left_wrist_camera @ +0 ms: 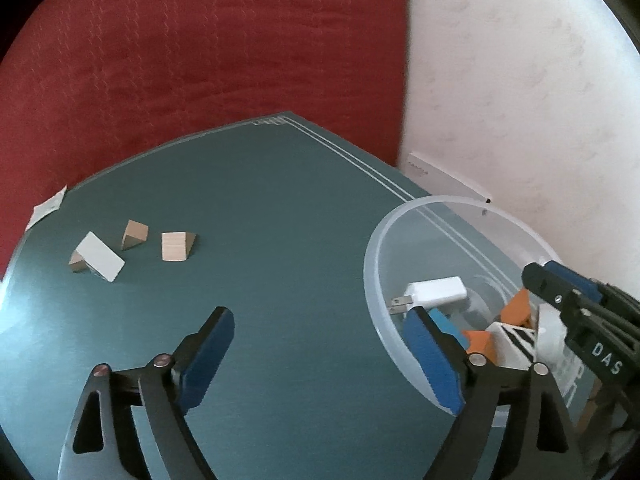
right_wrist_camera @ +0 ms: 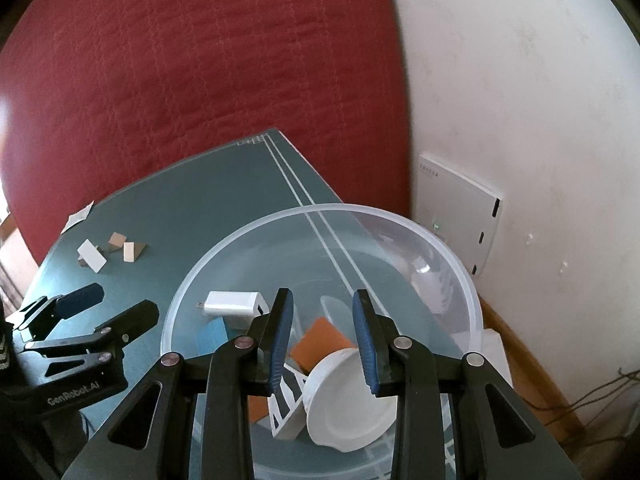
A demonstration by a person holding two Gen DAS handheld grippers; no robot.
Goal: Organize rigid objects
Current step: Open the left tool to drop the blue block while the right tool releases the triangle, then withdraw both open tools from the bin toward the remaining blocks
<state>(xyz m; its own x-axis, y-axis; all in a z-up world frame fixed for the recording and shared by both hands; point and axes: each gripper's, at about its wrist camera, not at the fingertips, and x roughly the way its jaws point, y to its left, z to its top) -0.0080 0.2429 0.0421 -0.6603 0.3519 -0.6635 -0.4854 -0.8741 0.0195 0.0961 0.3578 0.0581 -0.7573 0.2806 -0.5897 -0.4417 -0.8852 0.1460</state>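
- The clear plastic round bowl [right_wrist_camera: 320, 216] fills the lower middle of the right wrist view, and sits at the lower right of the left wrist view [left_wrist_camera: 374, 240], on the dark teal table [left_wrist_camera: 280, 208].
- Inside the bowl: a white plug-in charger block [right_wrist_camera: 232, 304] toward the left, an orange block [right_wrist_camera: 320, 338] near the middle, a white round plastic cup lying tipped on its side [right_wrist_camera: 348, 396], and a white-and-dark striped piece [right_wrist_camera: 286, 400] just left of the cup. There's a blue piece [right_wrist_camera: 210, 338] under the charger too, can't tell what it is.
- Right hand-held gripper [right_wrist_camera: 323, 334] hangs right over the bowl, blue fingers partly spread, nothing between them.
- Left hand-held gripper [left_wrist_camera: 320, 356] is spread wide and holding nothing, with one finger over bare table and the other in front of the bowl's near rim.
- Still out on the table, at the left of the left wrist view and well apart from the bowl: a white-faced wooden wedge [left_wrist_camera: 98, 258], a small brown wooden wedge [left_wrist_camera: 134, 234] and a light wooden wedge [left_wrist_camera: 176, 246], close together.
- Behind the table there's a red quilted fabric surface [left_wrist_camera: 200, 60], with a white wall [left_wrist_camera: 520, 100] on the right.
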